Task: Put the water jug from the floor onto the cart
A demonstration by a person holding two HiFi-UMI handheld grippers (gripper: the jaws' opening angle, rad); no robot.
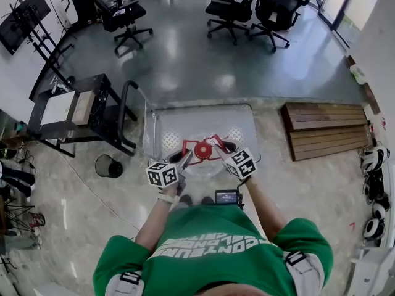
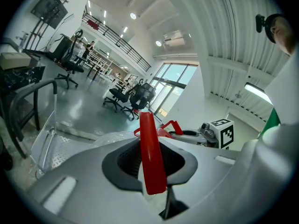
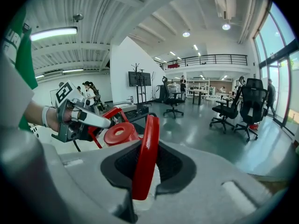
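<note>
Over the near end of the cart (image 1: 185, 121), you are holding the water jug (image 1: 203, 166) between both hands. It is a clear jug with a red cap (image 1: 202, 150) and red handles. The head view does not settle whether its base is resting on the silver deck or hanging just above it, and no view is showing what the jug is carrying.

Your left tongs (image 1: 184, 158) are gripping the left red handle (image 2: 152, 155); the strap is standing upright between the jaws, which are pressing on it from both sides. Your right tongs (image 1: 226, 147) are gripping the right red handle (image 3: 144, 157) the same way, with that strap leaning slightly. The two tongs are facing each other across the cap.

A round black bin (image 1: 108, 165) is standing on the floor just left of the cart; its inside is looking dark, and I cannot tell what is in it.

As for writing, the left marker cube (image 1: 163, 174) and the right marker cube (image 1: 241, 163) are showing black-and-white square patterns, not words. White lettering is running across your green shirt (image 1: 216, 261), upside down from the head view, and I cannot read it surely.
</note>
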